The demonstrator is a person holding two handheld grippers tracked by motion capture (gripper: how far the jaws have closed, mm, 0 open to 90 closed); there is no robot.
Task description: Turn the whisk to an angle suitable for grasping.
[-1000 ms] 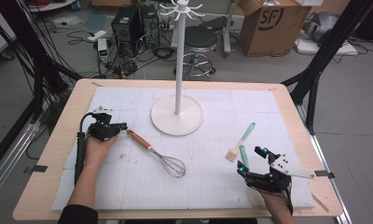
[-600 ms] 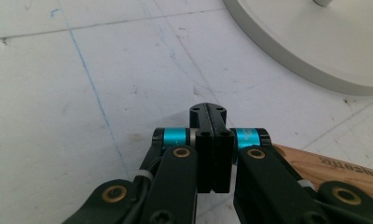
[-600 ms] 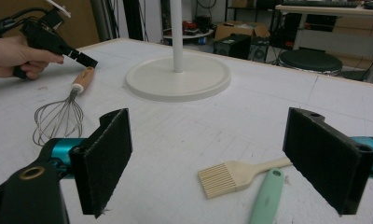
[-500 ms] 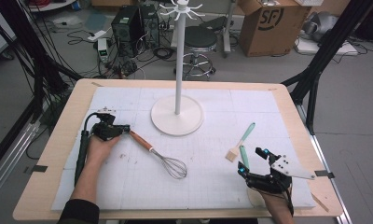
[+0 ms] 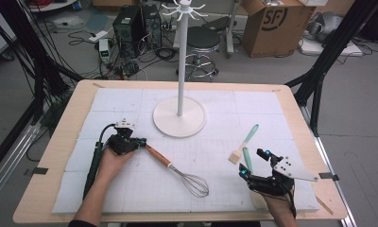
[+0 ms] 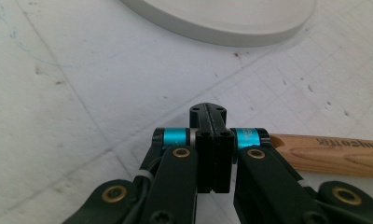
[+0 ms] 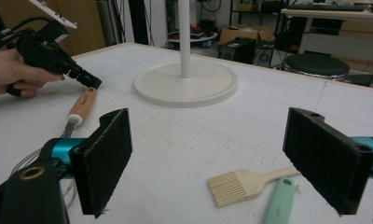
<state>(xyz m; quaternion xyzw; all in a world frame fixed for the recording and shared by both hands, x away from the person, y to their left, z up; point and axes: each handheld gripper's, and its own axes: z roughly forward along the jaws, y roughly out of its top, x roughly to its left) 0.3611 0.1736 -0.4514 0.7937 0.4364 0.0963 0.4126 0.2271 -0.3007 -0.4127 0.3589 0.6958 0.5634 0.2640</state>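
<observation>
At the table (image 5: 64,142), we see the left hand-held gripper (image 5: 141,141) with jaws pressed together, empty, its tip just beside the end of the whisk's (image 5: 177,171) wooden handle. The whisk lies on the white mat, wires toward the near side, in front of the rack base (image 5: 179,124). On the right, the right hand-held gripper (image 5: 253,163) stands spread wide near a brush (image 5: 244,143).
</observation>
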